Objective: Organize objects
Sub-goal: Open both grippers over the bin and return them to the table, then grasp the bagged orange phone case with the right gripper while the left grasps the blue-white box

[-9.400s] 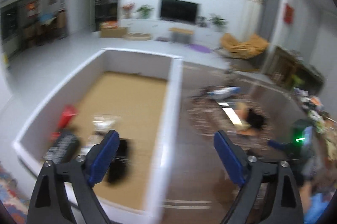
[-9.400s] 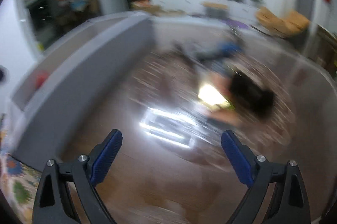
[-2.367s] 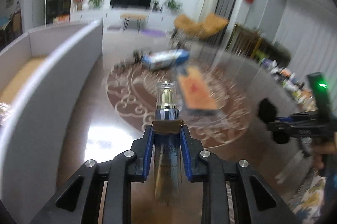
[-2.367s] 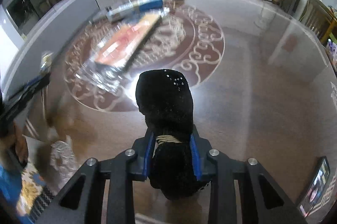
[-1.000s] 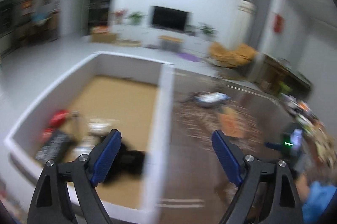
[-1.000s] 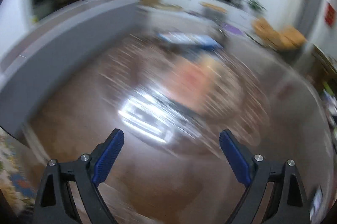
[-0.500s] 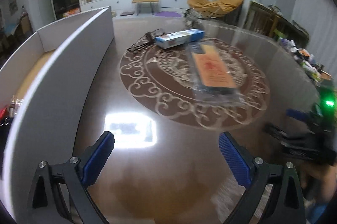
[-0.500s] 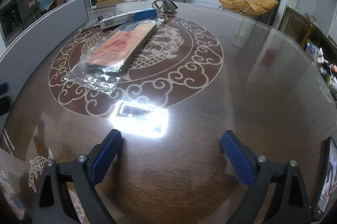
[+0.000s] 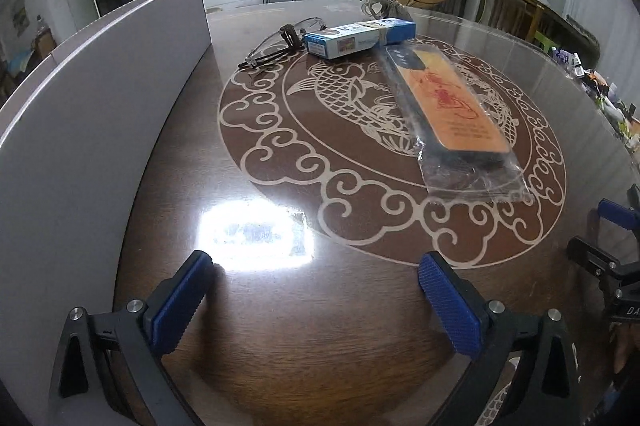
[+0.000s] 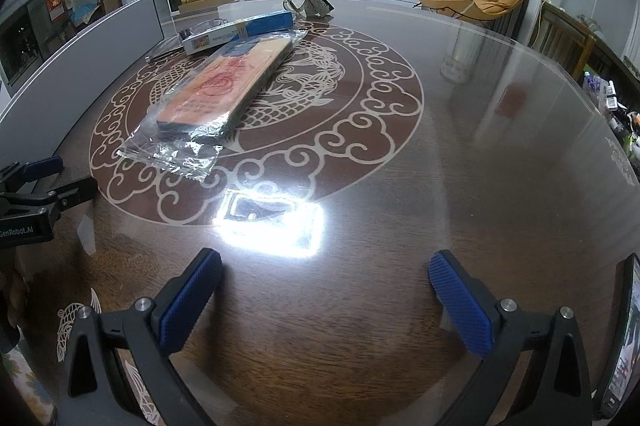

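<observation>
My left gripper (image 9: 316,282) is open and empty, low over the near part of the round brown table (image 9: 280,326). My right gripper (image 10: 324,278) is open and empty too. Ahead lie an orange flat pack in a clear plastic bag (image 9: 448,106), also in the right wrist view (image 10: 224,86), a blue and white box (image 9: 358,38) (image 10: 240,28), a pair of glasses (image 9: 276,46) and a silver bow (image 10: 308,0). The right gripper shows at the right edge of the left wrist view (image 9: 612,242); the left gripper shows at the left edge of the right wrist view (image 10: 36,186).
The grey wall of a large box (image 9: 80,114) runs along the table's left side. A phone screen (image 10: 624,338) stands at the right edge of the right wrist view. Small bottles (image 9: 592,78) crowd the far right. A ceiling light glares on the tabletop (image 9: 256,234).
Both grippers have let go of what they held, a bottle and a black item, and are open. The left swung from over the box back to the table. Both are now nearly still.
</observation>
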A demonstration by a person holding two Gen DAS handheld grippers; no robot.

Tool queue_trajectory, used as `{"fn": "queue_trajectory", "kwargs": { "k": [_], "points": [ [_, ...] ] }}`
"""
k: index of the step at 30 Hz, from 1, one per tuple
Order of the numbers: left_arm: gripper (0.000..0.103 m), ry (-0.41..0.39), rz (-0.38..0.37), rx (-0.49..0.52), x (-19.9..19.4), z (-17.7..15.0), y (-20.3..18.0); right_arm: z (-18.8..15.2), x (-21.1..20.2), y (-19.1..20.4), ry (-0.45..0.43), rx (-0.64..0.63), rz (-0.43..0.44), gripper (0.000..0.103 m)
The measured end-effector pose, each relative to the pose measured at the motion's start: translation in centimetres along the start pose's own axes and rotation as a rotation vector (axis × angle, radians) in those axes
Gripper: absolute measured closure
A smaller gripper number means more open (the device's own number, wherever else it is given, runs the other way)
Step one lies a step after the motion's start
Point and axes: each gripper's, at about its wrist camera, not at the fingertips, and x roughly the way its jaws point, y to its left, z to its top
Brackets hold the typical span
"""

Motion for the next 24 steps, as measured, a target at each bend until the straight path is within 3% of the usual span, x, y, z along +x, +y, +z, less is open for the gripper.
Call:
{"fn": "queue_trajectory", "kwargs": {
  "k": [19, 21, 24],
  "points": [
    [0.000, 0.000, -0.001, -0.001, 0.0, 0.1, 0.0, 0.1, 0.1, 0.0, 0.000, 0.000, 0.002, 0.000],
    [0.000, 0.000, 0.000, -0.001, 0.0, 0.1, 0.0, 1.3, 0.8, 0.2, 0.046, 0.003, 0.011, 0.000],
    [0.000, 0.000, 0.000, -0.001, 0.0, 0.1, 0.0, 5.0, 1.5, 0.6, 0.065, 0.091, 0.117, 0.000]
  ]
}}
